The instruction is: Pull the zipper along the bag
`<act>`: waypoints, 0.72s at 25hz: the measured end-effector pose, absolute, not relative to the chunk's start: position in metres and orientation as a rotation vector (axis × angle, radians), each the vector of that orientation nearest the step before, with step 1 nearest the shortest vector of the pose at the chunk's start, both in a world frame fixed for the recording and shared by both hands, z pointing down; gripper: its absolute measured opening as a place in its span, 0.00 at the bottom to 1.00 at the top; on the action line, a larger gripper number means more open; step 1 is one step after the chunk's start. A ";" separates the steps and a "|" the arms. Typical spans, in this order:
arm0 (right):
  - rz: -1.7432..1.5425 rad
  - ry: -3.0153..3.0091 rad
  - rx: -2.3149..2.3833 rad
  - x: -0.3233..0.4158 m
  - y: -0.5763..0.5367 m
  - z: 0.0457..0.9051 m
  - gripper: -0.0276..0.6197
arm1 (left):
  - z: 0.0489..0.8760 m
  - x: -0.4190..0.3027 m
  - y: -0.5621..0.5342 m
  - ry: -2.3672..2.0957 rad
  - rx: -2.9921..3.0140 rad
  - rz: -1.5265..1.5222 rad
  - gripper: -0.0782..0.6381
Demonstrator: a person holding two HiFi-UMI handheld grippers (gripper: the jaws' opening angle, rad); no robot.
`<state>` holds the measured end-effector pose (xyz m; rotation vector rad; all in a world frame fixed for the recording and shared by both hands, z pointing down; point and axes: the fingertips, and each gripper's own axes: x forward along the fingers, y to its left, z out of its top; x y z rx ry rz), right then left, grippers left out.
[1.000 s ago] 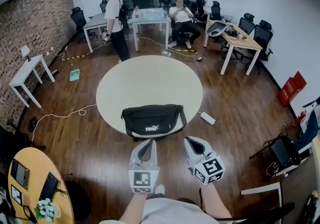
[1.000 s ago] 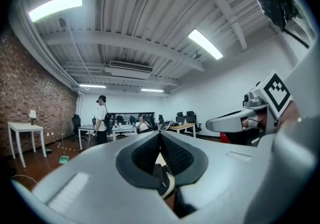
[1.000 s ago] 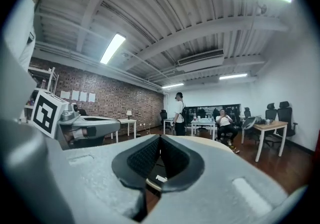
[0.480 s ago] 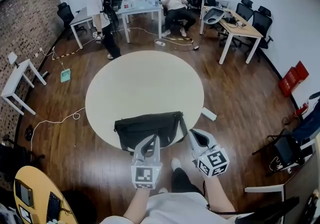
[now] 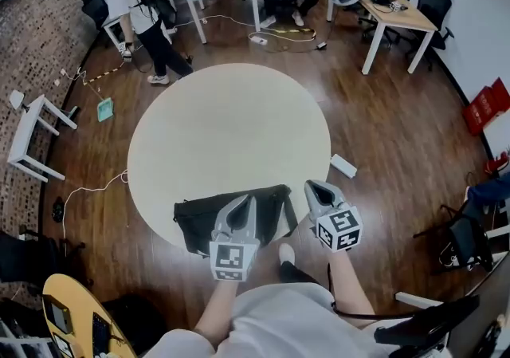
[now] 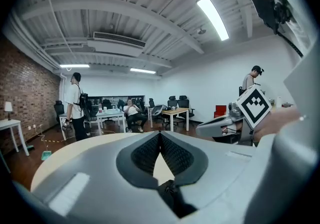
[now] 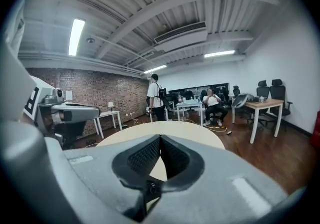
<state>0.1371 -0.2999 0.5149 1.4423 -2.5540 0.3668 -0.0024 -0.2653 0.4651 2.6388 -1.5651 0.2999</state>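
Round cream table (image 5: 231, 133) on dark wood floor (image 5: 382, 133), brick wall (image 5: 28, 37) left.

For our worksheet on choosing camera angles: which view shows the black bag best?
The head view: the black bag lies at the round table's near edge, partly covered by the left gripper. Neither the left gripper view nor the right gripper view shows the bag; both look over the tabletop into the room.

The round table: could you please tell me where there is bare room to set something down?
Nearly all of the round table is bare: everything beyond the black bag, out to the far, left and right rims. Only the near edge is crowded: the bag lies there, the left gripper over it, the right gripper by its right end.
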 end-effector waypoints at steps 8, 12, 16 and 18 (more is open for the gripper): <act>0.598 -2.357 1.089 0.125 -0.316 0.676 0.03 | 0.549 0.014 -0.301 -1.466 2.508 0.536 0.13; 0.609 -2.271 0.932 0.102 -0.302 0.737 0.03 | 0.568 0.017 -0.304 -1.398 2.507 0.576 0.13; 0.602 -2.226 0.904 0.090 -0.307 0.764 0.03 | 0.582 0.026 -0.311 -1.325 2.533 0.647 0.13; 0.601 -2.177 0.907 0.092 -0.306 0.779 0.03 | 0.595 0.031 -0.308 -1.279 2.542 0.715 0.13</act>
